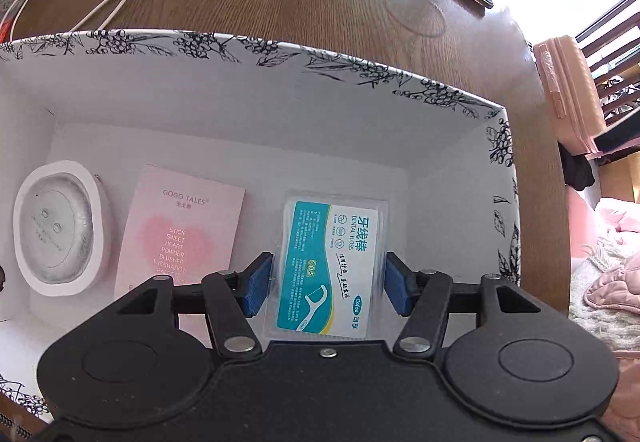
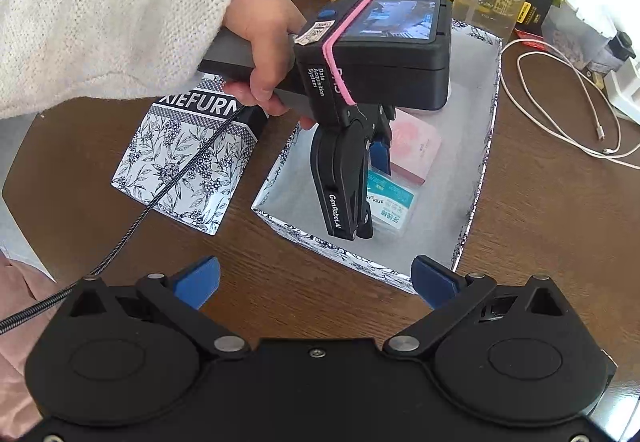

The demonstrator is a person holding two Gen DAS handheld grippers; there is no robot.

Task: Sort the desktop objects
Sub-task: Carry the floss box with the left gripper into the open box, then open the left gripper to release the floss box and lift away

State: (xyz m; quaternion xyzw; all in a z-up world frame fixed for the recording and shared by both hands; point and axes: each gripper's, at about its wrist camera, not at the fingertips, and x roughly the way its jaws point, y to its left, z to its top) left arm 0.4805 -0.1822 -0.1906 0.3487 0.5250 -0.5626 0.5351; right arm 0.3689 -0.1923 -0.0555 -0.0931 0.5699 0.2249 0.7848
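L tongs (image 1: 327, 284) pinching floss pack (image 1: 334, 262) inside floral box (image 1: 248, 53) | R tongs (image 2: 316, 282) spread, empty, over table (image 2: 280, 282)

My left gripper (image 1: 327, 284) down inside the box (image 1: 248, 53), dental floss case (image 1: 334, 266) filling its jaws, pink card (image 1: 180, 226) and round case (image 1: 60, 228) crowding leftward, bare floor rightward.

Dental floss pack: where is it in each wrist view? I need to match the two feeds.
Left wrist: dental floss pack low centre, between the left gripper fingers, inside the box.
Right wrist: dental floss pack centre, partly hidden behind the left gripper.
Shared landmark: pink card beside it.
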